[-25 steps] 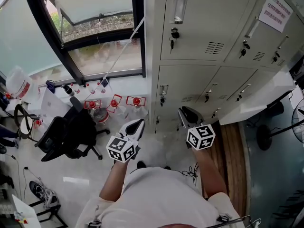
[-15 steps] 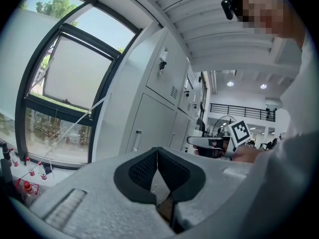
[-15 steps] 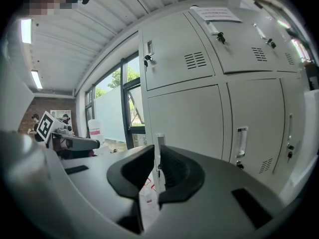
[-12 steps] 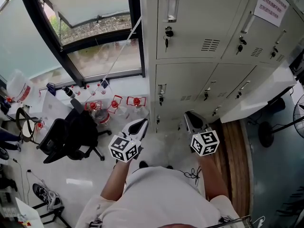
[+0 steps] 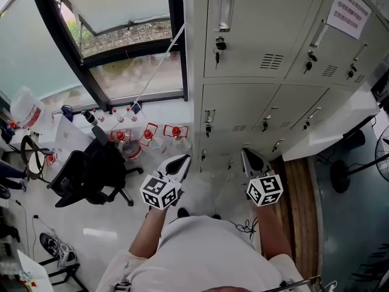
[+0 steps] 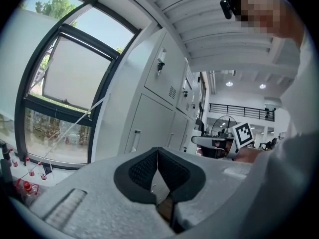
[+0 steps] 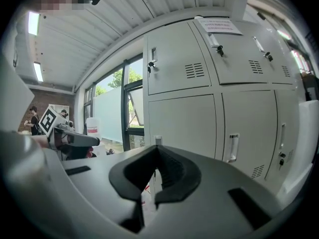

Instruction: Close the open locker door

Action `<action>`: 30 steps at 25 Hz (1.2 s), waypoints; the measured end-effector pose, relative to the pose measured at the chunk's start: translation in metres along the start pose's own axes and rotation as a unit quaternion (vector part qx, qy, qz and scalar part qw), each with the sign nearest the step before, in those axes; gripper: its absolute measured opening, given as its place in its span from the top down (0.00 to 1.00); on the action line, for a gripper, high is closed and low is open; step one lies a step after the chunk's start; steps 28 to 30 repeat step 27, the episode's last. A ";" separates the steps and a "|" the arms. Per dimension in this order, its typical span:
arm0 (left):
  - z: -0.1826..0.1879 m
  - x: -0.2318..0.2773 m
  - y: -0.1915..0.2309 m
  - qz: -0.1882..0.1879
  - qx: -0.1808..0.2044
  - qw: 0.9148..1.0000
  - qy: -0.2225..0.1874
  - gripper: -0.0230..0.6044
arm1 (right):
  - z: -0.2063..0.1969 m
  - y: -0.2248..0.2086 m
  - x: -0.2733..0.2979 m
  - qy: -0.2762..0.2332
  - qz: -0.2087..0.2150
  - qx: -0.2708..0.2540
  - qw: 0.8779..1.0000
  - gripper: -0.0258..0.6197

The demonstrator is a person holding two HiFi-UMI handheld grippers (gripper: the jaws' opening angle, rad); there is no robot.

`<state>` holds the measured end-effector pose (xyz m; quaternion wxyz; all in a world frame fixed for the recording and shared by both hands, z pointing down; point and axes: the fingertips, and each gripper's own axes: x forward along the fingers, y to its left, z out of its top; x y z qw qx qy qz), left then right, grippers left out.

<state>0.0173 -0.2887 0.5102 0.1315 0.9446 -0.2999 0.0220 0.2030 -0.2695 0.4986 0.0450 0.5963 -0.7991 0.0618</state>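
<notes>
Open locker door [image 5: 331, 129] sticking out low at right of lockers [image 5: 243, 29]. Likely light, stiff sheet metal (swings on hinge): push near free edge. Left gripper [image 5: 180, 159] pinched together, empty; right gripper [image 5: 248, 155] just closed, empty.

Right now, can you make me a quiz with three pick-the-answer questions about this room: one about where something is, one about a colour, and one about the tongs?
1. Where is the black office chair?
A) beside the window
B) inside a locker
C) on top of the lockers

2. What colour are the bottle caps near the chair?
A) blue
B) red
C) green

3. How are the left tongs?
A) wide open
B) shut, empty
C) shut on a key

Answers:
1 A, it stands just below the window.
2 B, the tops show bright red.
3 B, they meet at the tip with nothing between.
</notes>
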 end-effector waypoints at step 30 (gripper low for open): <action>-0.006 -0.016 0.003 0.011 -0.006 1.000 0.002 0.94 | -0.001 0.024 0.001 -0.016 0.024 0.028 0.999 0.96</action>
